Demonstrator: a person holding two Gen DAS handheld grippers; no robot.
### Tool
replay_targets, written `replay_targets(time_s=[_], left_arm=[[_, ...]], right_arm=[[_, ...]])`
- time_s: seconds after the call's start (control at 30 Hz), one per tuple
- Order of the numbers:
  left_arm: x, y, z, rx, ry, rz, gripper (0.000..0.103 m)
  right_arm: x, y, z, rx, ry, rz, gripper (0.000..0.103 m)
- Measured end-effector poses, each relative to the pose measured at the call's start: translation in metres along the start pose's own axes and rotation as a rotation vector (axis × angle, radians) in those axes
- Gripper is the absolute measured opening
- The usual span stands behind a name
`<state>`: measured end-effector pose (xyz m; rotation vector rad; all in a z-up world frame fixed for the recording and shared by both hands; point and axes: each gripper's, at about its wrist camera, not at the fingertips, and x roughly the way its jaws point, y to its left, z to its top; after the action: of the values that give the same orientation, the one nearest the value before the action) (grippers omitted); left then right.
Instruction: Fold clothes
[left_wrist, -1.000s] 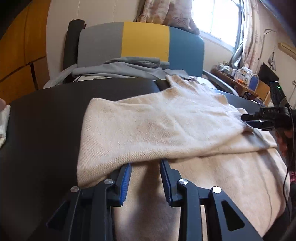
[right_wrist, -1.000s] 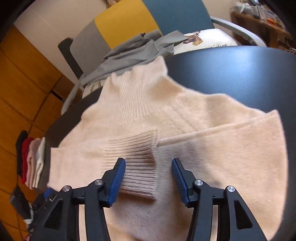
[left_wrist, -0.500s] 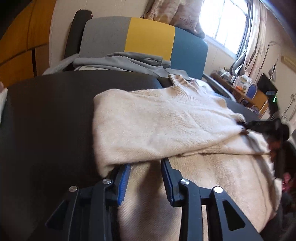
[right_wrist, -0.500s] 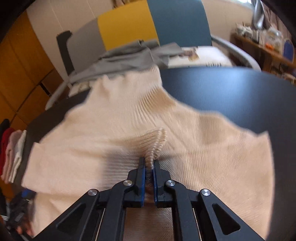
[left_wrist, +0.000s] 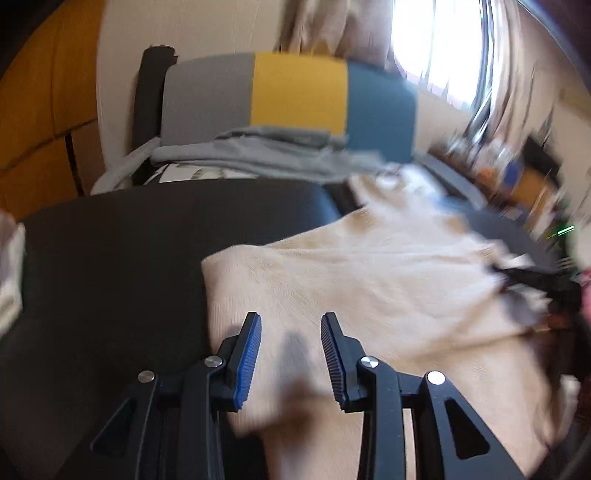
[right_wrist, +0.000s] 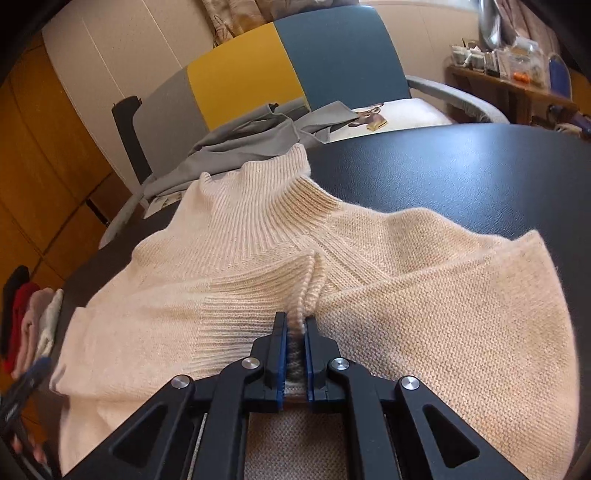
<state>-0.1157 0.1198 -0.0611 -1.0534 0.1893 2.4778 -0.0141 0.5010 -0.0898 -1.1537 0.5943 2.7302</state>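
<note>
Sweater (right_wrist: 369, 258) cuff pinched by right gripper (right_wrist: 294, 328); left gripper (left_wrist: 290, 350) agape

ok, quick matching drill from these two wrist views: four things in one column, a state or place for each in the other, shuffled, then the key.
1. left hand-held gripper
2. right hand-held gripper
3. cream sweater
4. grey garment

A. draped over the chair seat
B. shut on a ribbed cuff
C. open above the knit
D. spread on the dark table

Pairs: 1-C, 2-B, 3-D, 4-A
</note>
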Motion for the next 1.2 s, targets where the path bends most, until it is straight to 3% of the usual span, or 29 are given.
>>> replay_targets(time_s=[0.13,0.2,0.33,0.53,0.6,0.67,0.77,0.9,1.0,1.07,1.2], left_arm=[[0.03,-0.002,0.002,-0.001,0.055,0.017,0.034],[0.033,-0.001,0.0,-0.003,0.054,0.007,0.035],[0.035,0.007,-0.005,-0.019,0.039,-0.038,0.038],[0.031,0.022,-0.005,-0.051,0.046,-0.111,0.037],[0.021,0.028,-0.002,-0.042,0.027,-0.068,0.037],[0.007,0.033,-0.005,-0.064,-0.015,-0.037,0.034],[-0.013,0.034,-0.009,-0.102,-0.076,-0.036,0.035],[0.003,-0.006,-0.004,-0.011,-0.045,-0.107,0.035],[0.032,-0.032,-0.004,0.11,0.037,-0.072,0.036],[0.035,-0.029,-0.003,0.112,0.034,-0.065,0.039],[0.035,-0.023,-0.006,0.183,0.022,-0.046,0.04]], right_arm=[[-0.028,0.0,0.005,-0.016,-0.078,-0.077,0.008],[-0.039,-0.006,0.009,0.003,-0.086,-0.057,0.007],[-0.014,-0.018,-0.001,-0.007,0.023,-0.094,0.007],[-0.032,-0.017,0.001,0.014,-0.021,-0.168,0.007],[-0.039,-0.017,0.002,0.021,-0.037,-0.193,0.01],[-0.045,-0.017,0.002,0.028,-0.053,-0.217,0.025],[-0.043,-0.003,-0.002,-0.026,-0.04,-0.23,0.025],[-0.03,0.026,-0.011,-0.147,0.004,-0.228,0.024],[-0.02,0.048,-0.018,-0.237,0.037,-0.226,0.024],[-0.014,0.063,-0.023,-0.298,0.059,-0.225,0.026],[-0.012,0.043,-0.027,-0.192,0.027,-0.154,0.026]])
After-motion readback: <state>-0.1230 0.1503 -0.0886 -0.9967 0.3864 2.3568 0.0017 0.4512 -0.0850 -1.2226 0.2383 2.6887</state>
